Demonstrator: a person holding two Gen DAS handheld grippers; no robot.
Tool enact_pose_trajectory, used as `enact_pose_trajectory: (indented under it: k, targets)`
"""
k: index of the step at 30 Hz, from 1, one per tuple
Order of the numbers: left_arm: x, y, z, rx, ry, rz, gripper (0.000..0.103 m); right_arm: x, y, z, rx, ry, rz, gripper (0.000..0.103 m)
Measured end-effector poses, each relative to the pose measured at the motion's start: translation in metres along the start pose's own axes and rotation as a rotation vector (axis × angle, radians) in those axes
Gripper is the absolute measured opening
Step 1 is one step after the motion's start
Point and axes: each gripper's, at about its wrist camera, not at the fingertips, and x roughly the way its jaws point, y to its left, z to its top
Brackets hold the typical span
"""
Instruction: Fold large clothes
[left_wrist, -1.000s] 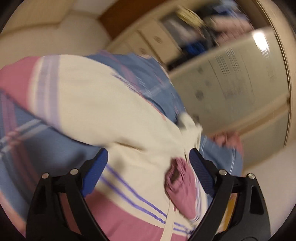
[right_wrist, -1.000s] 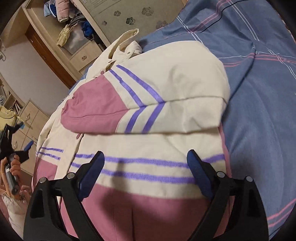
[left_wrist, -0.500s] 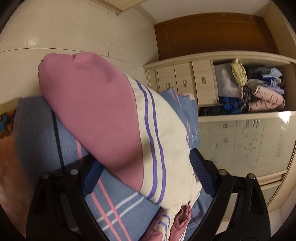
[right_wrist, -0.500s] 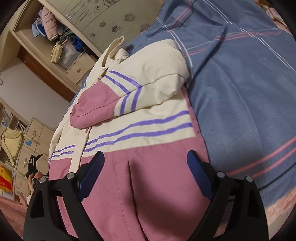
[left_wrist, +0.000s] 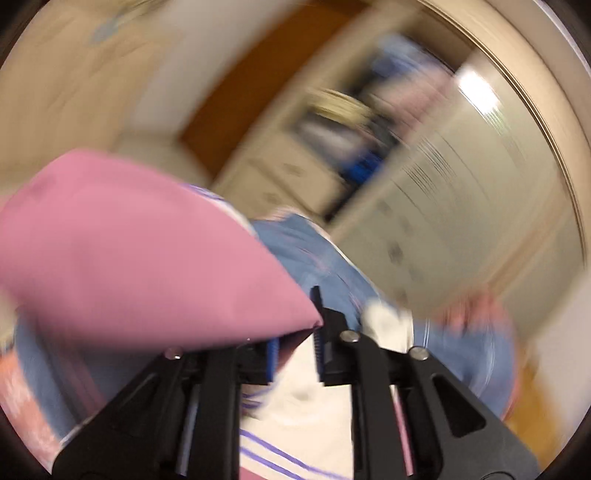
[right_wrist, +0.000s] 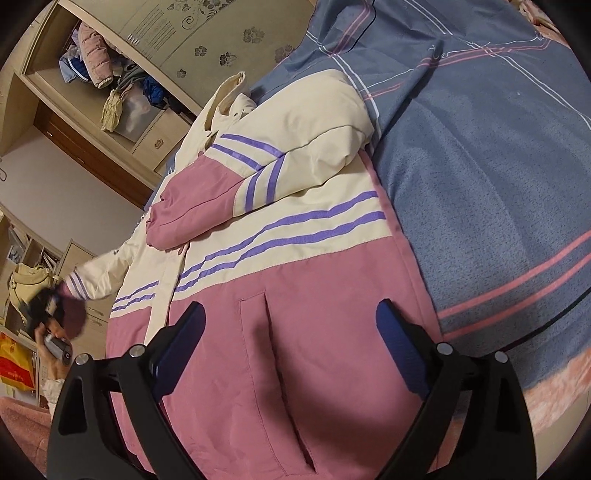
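The left gripper (left_wrist: 295, 354) pinches the jacket's pink sleeve cuff (left_wrist: 147, 258); the right gripper (right_wrist: 291, 350) hovers spread wide above the jacket (right_wrist: 280, 332) on the bed (right_wrist: 480, 166).

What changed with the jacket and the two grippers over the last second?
The left gripper went from open to shut on the pink cuff of the jacket's left sleeve, now lifted off the bed. The right gripper drew back from the folded sleeve toward the pink hem, jaws open throughout. The jacket body stayed flat on the blue blanket, its other sleeve folded across.
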Motion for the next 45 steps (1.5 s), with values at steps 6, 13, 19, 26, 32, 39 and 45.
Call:
enact_pose_trajectory:
  k: [6, 13, 19, 26, 32, 39, 45]
  targets:
    - [0.043, -0.166, -0.123, 0.552, 0.384, -0.168, 0.032, 0.0, 0.003, -0.006, 0.008, 0.011, 0.018, 0.094]
    - [0.044, -0.185, -0.229, 0.7, 0.576, -0.206, 0.043, -0.009, -0.003, -0.008, 0.012, 0.014, 0.019, 0.094]
    - [0.032, -0.16, -0.206, 0.619, 0.549, -0.197, 0.059, -0.012, 0.0, -0.002, 0.03, -0.022, 0.068, 0.094]
    - [0.048, -0.116, -0.161, 0.449, 0.494, -0.144, 0.064, 0.007, 0.036, 0.031, 0.0, -0.084, 0.132, 0.098]
    - [0.102, -0.06, -0.118, 0.208, 0.519, -0.032, 0.073, 0.071, 0.079, 0.054, -0.055, 0.064, 0.045, 0.098]
    - [0.119, 0.013, -0.119, 0.049, 0.504, 0.113, 0.07, 0.104, 0.137, 0.048, -0.236, 0.12, 0.059, 0.029]
    - [0.105, 0.017, -0.117, 0.088, 0.421, 0.179, 0.065, 0.118, 0.193, 0.077, -0.377, 0.009, 0.09, 0.022]
